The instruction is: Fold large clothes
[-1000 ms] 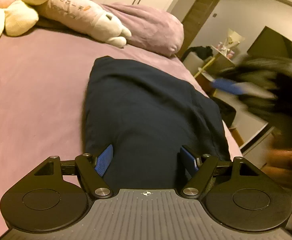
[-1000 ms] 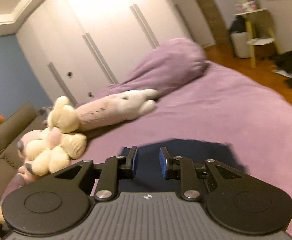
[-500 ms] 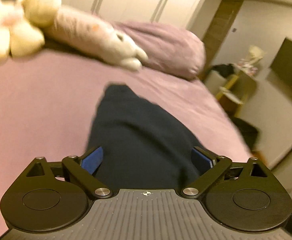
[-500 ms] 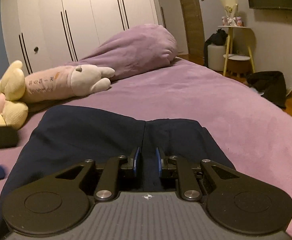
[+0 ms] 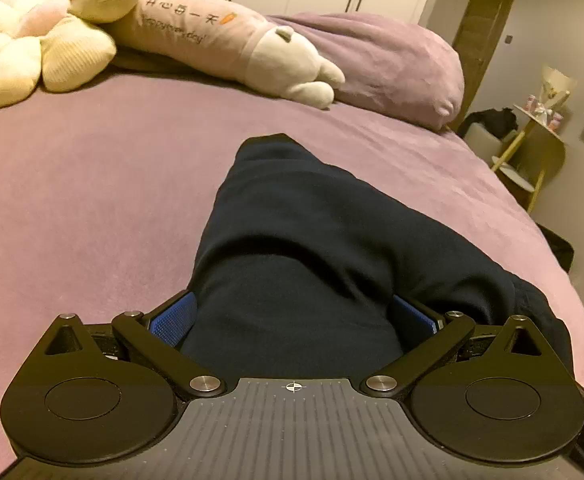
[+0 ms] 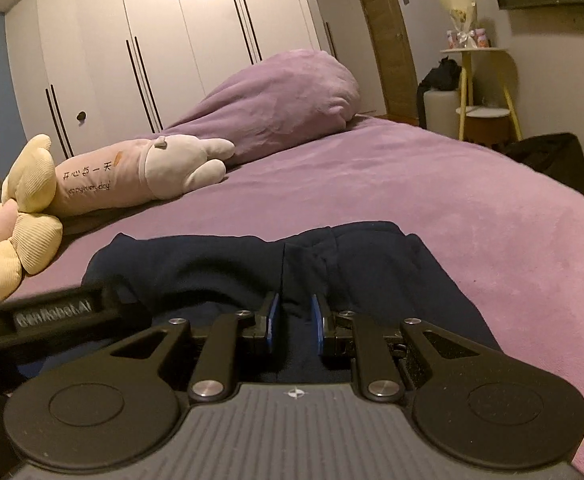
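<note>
A dark navy garment [image 5: 311, 240] lies bunched on the purple bed [image 5: 92, 200]. My left gripper [image 5: 292, 318] is low over its near end. Its jaws are opening, spread wide, with a thick hump of the cloth between the blue pads [image 5: 174, 320]. In the right wrist view the same garment [image 6: 371, 264] lies folded across the bed [image 6: 451, 200]. My right gripper [image 6: 293, 320] is down on it, its pads close together on a raised fold of navy fabric. The body of the left gripper [image 6: 52, 308] shows at the left edge of that view.
Cream and pink plush toys [image 5: 40, 48] and a long plush bunny [image 5: 228, 36] lie at the head of the bed beside a bundled purple duvet [image 5: 391, 68]. The bed's edge drops off on the right, with a yellow-legged side table [image 6: 483, 80] and a dark bag [image 6: 551, 160] beyond.
The left gripper's jaws widened and it came lower and closer over the garment. The right gripper dropped from above the bed onto the garment, and its pads narrowed on a fold.
</note>
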The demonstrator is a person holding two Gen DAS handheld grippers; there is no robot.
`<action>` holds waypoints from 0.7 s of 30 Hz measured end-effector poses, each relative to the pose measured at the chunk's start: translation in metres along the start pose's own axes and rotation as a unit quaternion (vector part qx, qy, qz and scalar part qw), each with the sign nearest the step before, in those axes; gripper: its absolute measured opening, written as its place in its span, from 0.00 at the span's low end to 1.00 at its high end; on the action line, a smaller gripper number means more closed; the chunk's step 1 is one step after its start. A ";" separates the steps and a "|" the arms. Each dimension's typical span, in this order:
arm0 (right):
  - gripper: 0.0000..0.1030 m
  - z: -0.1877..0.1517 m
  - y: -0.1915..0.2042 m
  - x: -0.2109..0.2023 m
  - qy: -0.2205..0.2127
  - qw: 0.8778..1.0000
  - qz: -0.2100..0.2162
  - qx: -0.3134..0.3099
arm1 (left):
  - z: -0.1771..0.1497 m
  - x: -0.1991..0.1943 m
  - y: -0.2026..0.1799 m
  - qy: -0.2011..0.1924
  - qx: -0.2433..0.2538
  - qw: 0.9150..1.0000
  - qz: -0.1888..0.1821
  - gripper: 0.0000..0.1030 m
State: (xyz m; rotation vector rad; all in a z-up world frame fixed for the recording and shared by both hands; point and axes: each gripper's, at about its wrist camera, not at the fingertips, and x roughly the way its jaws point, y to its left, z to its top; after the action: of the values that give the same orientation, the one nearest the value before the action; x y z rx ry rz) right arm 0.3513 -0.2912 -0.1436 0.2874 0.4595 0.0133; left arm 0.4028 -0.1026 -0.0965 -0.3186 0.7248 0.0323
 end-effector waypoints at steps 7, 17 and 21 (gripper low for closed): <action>0.56 0.012 0.008 -0.048 -0.029 0.999 0.015 -0.015 | 0.006 -0.012 0.012 0.011 -0.016 1.000 -0.023 1.00; 0.57 -0.020 -0.006 -0.071 -0.064 0.997 -0.011 -0.038 | -0.028 -0.052 0.030 -0.005 -0.093 0.994 -0.059 1.00; 0.57 -0.022 -0.006 -0.068 -0.065 0.997 -0.012 -0.042 | -0.031 -0.037 0.034 0.004 -0.106 0.992 -0.061 1.00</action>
State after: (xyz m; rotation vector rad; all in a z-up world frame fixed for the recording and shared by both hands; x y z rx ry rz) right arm 0.2802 -0.2961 -0.1345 0.1989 0.3322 -0.0103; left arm 0.3500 -0.0769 -0.1036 -0.5661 0.7100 -0.0089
